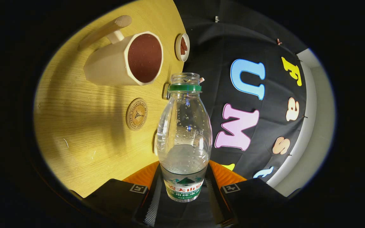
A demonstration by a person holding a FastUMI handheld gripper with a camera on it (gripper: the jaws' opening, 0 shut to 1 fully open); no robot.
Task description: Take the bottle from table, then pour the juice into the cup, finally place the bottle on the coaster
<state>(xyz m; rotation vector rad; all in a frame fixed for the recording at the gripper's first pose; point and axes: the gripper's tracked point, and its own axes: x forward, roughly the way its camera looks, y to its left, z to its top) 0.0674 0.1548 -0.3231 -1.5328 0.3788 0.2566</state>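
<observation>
A clear plastic bottle (184, 133) with a green neck ring and no cap is held between my two fingers, and my gripper (184, 186) is shut on its labelled lower part. The whole view is rolled on its side, so the bottle is tipped over relative to the table. A little clear liquid sits inside the bottle. Beyond the bottle's mouth stands a beige faceted cup (128, 60) with a handle and a dark reddish-brown inside. A round cork coaster (136, 114) lies on the wooden table (84, 139) between the cup and my fingers.
A small round dish (182, 47) with something red-brown in it sits past the cup near the table's edge. A small round object (165, 91) lies on the table just behind the bottle's neck. The booth's black cloth wall rises behind the table.
</observation>
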